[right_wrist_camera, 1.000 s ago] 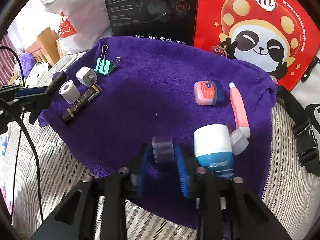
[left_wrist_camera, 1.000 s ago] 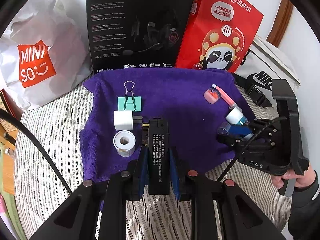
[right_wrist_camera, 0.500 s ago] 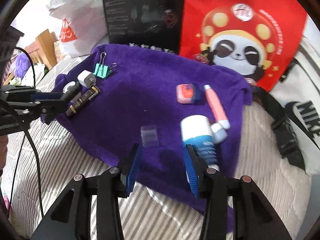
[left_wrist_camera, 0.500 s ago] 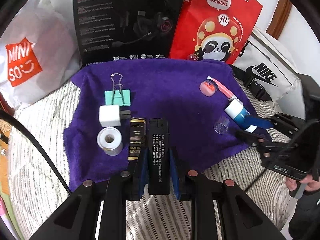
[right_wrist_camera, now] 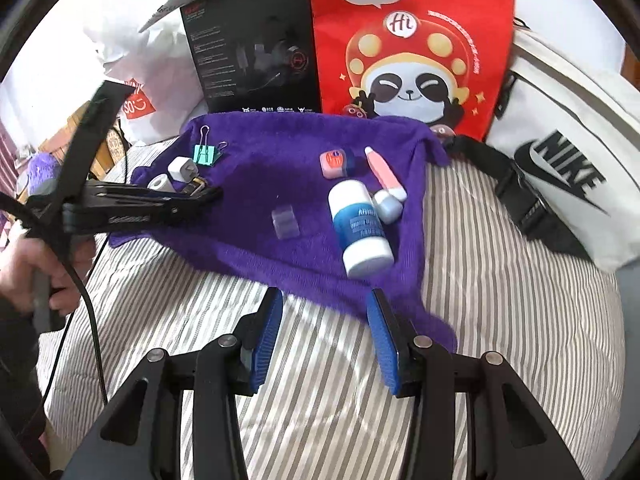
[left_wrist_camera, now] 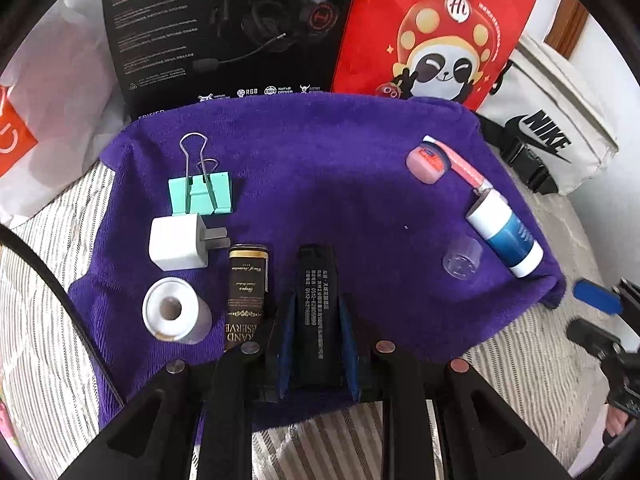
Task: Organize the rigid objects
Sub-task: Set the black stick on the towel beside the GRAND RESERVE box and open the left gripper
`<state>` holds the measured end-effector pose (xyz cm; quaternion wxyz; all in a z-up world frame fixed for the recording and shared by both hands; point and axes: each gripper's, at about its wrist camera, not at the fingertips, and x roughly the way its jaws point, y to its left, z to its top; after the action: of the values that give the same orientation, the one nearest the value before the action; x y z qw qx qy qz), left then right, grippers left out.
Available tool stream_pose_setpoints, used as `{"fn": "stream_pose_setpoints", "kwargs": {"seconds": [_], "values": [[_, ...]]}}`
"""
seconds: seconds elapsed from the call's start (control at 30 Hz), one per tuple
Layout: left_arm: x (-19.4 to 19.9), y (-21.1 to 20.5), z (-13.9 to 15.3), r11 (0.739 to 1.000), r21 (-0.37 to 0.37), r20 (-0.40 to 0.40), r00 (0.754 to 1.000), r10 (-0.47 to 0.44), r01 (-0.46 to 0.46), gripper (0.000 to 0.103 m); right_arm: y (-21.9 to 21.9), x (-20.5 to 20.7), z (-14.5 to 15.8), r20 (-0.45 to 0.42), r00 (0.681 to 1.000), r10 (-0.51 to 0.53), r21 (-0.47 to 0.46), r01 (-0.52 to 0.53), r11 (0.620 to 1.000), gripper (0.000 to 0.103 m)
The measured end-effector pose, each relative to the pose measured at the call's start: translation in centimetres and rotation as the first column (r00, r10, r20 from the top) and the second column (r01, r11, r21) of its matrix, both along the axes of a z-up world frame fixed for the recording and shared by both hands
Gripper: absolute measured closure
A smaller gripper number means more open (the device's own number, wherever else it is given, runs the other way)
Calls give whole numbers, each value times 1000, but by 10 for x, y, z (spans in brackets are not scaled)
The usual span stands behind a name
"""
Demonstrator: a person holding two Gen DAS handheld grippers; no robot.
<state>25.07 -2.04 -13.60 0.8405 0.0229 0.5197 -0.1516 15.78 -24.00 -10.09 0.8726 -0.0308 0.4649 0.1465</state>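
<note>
My left gripper (left_wrist_camera: 316,300) is shut on a black lighter (left_wrist_camera: 316,280) low over the purple towel (left_wrist_camera: 320,168), beside a black-and-gold box (left_wrist_camera: 244,292), a tape roll (left_wrist_camera: 174,310), a white charger (left_wrist_camera: 180,242) and a teal binder clip (left_wrist_camera: 200,192). My right gripper (right_wrist_camera: 324,320) is open and empty over the striped bedding, back from the towel's (right_wrist_camera: 280,152) near edge. A clear cap (right_wrist_camera: 285,222) lies on the towel left of a blue-and-white bottle (right_wrist_camera: 358,224), a pink tube (right_wrist_camera: 386,176) and a pink jar (right_wrist_camera: 334,163).
A black headset box (right_wrist_camera: 256,48), a red panda bag (right_wrist_camera: 412,48), a white Nike bag (right_wrist_camera: 568,160) and a white Miniso bag (left_wrist_camera: 36,120) stand around the towel's far side. The left gripper (right_wrist_camera: 212,194) also shows in the right wrist view. Striped bedding (right_wrist_camera: 500,320) lies in front.
My right gripper opened, left the clear cap on the towel and drew back over the bedding. My left gripper moved closer to the towel with the lighter in it.
</note>
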Motion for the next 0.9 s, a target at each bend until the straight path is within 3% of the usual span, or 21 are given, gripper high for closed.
{"fn": "stream_pose_setpoints", "kwargs": {"seconds": [0.37,0.47,0.53,0.63,0.77,0.87,0.9], "values": [[5,-13,-4,998,57,11,1000,-26,25,82,-4,-19,-2,-27,999,-20,54,22,998,59],[4,-19,-4,997,48,9,999,-53,53,65,-6,-23,1,-30,999,-30,69,32,997,59],[1,-25,-4,996,33,5,996,-87,87,46,-8,-26,3,-32,999,-38,77,40,996,59],[-6,-33,-2,992,93,33,996,-87,83,45,-9,-32,9,-32,998,-51,78,53,996,49],[-15,-28,10,994,97,26,998,-52,50,45,-9,-42,19,-13,998,-68,57,69,996,46],[-35,-22,27,993,118,52,998,-25,18,37,-9,-49,25,-6,997,-80,47,80,996,42],[-43,-20,34,993,118,62,998,-22,15,31,-10,-51,27,-3,996,-86,44,86,995,39]]}}
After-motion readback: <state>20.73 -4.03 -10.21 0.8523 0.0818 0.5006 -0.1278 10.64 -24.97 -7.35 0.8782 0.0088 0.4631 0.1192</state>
